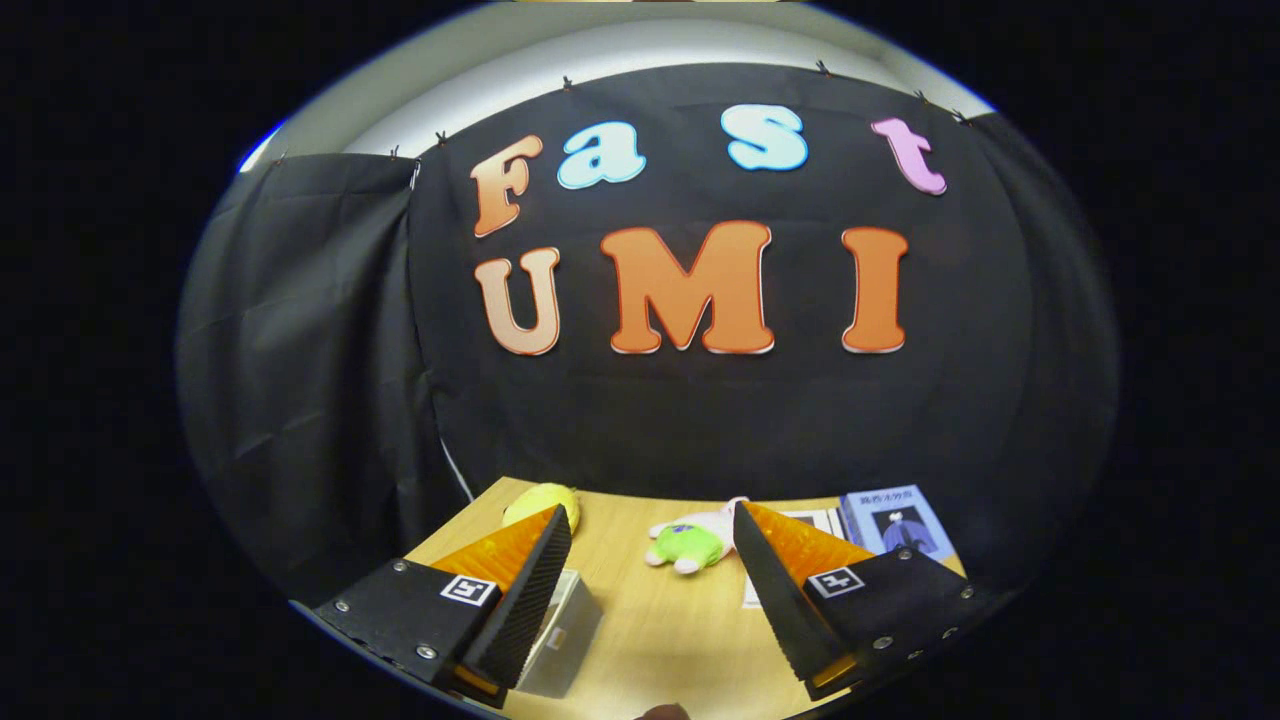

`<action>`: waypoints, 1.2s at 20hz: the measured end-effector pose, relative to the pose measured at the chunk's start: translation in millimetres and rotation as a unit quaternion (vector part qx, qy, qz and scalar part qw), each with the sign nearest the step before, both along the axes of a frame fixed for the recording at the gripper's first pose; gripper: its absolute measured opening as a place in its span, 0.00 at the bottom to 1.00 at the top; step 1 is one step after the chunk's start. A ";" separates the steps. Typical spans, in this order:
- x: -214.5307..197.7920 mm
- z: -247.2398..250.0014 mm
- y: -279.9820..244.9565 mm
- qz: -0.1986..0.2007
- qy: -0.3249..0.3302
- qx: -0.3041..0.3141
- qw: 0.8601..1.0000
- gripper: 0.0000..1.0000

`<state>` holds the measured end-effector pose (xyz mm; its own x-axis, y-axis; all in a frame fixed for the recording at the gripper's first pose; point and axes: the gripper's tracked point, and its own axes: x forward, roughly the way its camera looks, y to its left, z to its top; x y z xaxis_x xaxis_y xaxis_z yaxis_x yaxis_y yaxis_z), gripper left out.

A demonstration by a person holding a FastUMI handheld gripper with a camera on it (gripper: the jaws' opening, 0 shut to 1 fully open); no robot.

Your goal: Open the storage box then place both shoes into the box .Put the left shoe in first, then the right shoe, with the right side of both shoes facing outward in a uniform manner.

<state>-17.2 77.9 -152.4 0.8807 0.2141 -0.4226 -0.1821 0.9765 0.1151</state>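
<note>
Above the table [650,620], the gripper [652,520] gapes, holding nothing; a pale box [562,640] sits half hidden behind one finger.

The left finger hid part of the clear box [565,635], the right finger hid part of the white paper [815,520], and the yellow toy [540,500] peeked out behind a fingertip.

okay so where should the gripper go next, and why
Probably tilt down toward the clear box beside the left finger: the hand-held gripper is open, holding nothing, aimed mostly at the booth wall, with only a plush toy on the table ahead.
</note>
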 end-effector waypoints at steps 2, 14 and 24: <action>2.9 19.6 -16.4 -0.005 -0.033 -0.021 0.999 0.98; 10.5 85.5 -65.0 -0.024 -0.121 -0.038 0.992 0.98; 13.5 113.0 -69.4 -0.025 -0.164 -0.032 0.986 0.99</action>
<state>-3.8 8.5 -39.3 0.9810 0.1487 -0.1243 -0.1503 0.9886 -0.0033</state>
